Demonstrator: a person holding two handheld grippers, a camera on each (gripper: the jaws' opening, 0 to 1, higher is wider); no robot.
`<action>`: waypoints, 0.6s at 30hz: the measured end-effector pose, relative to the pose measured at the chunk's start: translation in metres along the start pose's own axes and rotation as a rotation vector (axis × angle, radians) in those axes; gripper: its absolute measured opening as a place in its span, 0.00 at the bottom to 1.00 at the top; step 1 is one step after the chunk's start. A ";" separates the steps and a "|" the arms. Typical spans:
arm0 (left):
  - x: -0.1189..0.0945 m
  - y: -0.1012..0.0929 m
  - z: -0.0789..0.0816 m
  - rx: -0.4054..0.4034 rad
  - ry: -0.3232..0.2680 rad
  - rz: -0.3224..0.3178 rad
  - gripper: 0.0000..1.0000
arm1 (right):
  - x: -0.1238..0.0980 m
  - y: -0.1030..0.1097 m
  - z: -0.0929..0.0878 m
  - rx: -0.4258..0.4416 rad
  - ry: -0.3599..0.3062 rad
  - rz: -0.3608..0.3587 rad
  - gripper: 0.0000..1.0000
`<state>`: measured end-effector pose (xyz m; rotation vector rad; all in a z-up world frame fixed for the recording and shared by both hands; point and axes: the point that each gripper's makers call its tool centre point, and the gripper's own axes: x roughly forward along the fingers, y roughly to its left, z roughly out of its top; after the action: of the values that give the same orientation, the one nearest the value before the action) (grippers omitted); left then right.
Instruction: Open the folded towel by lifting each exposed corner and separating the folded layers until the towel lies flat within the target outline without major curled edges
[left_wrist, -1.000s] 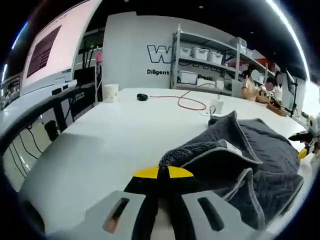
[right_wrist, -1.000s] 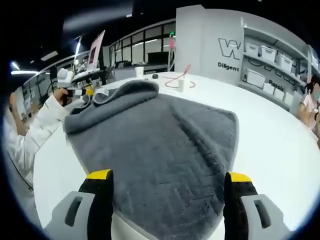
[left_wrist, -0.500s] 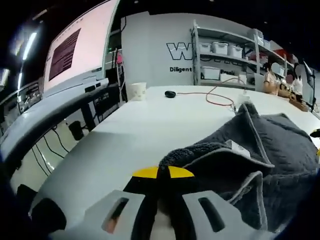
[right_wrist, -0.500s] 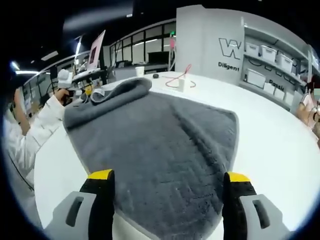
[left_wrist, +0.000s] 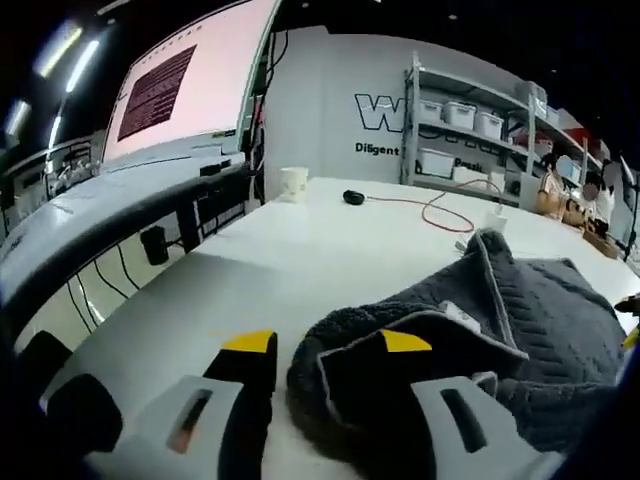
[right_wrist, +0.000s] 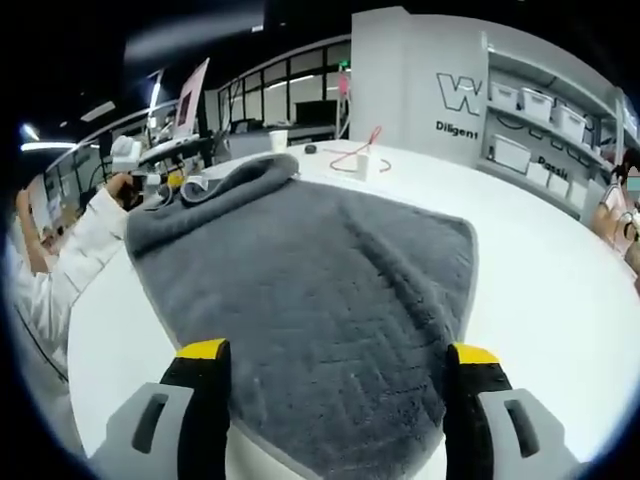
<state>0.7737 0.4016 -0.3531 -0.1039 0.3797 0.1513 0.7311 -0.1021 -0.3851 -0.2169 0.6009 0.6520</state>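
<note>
A dark grey towel (right_wrist: 320, 290) with a pale grey hem lies spread over the white table (right_wrist: 540, 280). Its far-left edge (right_wrist: 225, 185) is still rolled over on itself. My right gripper (right_wrist: 337, 352) is open, its yellow-tipped jaws standing either side of the near end of the towel. In the left gripper view the folded corner (left_wrist: 350, 365) bulges up between the jaws of my left gripper (left_wrist: 328, 343), which is open and no longer pinches it. A white tag (left_wrist: 455, 315) shows on the fold. The left gripper (right_wrist: 150, 180) also appears in the right gripper view, beside the rolled edge.
A paper cup (left_wrist: 293, 184), a black mouse (left_wrist: 353, 197) and a red cable (left_wrist: 440, 210) lie at the far side of the table. Shelves with white boxes (left_wrist: 460, 125) line the wall. A large screen (left_wrist: 190, 90) stands on the left. A person's white sleeve (right_wrist: 70, 260) reaches in.
My left gripper has opened and let go of the towel corner it was shut on. The rolled edge has sunk lower onto the table. The right gripper has stayed open in place.
</note>
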 end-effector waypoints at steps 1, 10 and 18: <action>-0.001 -0.005 0.003 0.002 -0.009 -0.023 0.64 | 0.000 0.000 0.001 0.005 -0.004 0.000 0.87; -0.009 -0.070 0.023 0.042 -0.073 -0.323 0.93 | 0.000 -0.001 0.000 -0.005 0.005 -0.007 0.87; -0.021 -0.136 0.007 0.243 -0.023 -0.537 0.99 | 0.001 -0.001 0.001 0.010 -0.002 -0.003 0.87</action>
<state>0.7793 0.2658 -0.3288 0.0377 0.3329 -0.4231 0.7327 -0.1017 -0.3850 -0.2078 0.6022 0.6457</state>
